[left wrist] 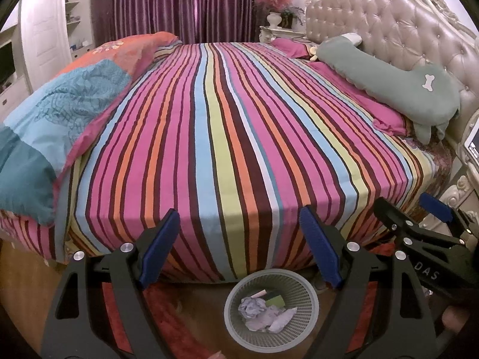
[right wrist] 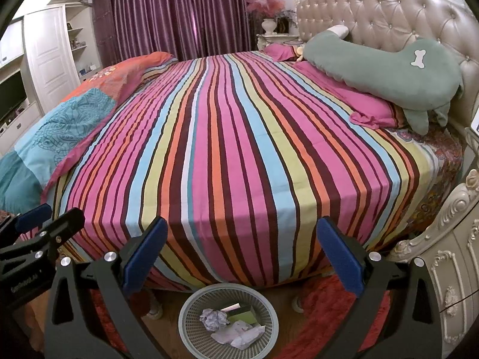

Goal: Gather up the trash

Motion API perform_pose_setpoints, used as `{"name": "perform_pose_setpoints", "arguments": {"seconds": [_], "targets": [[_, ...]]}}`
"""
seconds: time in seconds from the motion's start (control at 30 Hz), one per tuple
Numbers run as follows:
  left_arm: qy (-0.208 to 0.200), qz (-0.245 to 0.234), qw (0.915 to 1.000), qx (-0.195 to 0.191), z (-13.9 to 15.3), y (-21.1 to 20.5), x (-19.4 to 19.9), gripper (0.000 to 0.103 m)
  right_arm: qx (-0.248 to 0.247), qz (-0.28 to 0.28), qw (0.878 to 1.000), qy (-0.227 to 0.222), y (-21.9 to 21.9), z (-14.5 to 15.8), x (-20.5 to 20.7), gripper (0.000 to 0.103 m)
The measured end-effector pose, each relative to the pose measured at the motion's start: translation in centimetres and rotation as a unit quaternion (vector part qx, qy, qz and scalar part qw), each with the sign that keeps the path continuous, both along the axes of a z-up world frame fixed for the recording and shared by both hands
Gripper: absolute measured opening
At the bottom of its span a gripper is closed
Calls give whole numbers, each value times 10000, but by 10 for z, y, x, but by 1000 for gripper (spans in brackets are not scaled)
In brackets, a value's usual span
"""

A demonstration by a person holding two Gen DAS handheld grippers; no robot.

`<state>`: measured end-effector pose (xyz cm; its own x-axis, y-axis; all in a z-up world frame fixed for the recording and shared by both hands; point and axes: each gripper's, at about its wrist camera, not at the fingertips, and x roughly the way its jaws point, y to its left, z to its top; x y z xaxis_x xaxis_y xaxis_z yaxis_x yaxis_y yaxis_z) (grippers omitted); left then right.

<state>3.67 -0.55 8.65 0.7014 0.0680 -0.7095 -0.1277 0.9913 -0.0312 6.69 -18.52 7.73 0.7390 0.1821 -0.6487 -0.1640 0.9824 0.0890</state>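
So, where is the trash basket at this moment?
The trash basket stands on the floor at the foot of the striped bed, low in both wrist views, below the open grippers, with crumpled paper inside.

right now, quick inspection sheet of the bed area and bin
surface: striped bedsheet, no trash seen on it
job's things: mesh wastebasket on the floor, holding crumpled paper and a green box
clutter: green dog-shaped pillow, pink pillow, folded quilt
grippers: left gripper and right gripper open, empty
cables: nothing seen
surroundings: tufted headboard, purple curtains, nightstand
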Motion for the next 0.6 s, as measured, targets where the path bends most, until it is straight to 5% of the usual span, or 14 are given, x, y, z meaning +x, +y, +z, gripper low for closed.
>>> {"name": "perform_pose_setpoints", "arguments": {"seconds": [0.27,0.6], "targets": [[58,-12,9998,-194,-5,5,3,80,-3,-20,10000,34,-1,-2,1,95],[-198,181,9995,170,0,1,4,90,-2,-14,10000,65,-1,-4,2,95]]}}
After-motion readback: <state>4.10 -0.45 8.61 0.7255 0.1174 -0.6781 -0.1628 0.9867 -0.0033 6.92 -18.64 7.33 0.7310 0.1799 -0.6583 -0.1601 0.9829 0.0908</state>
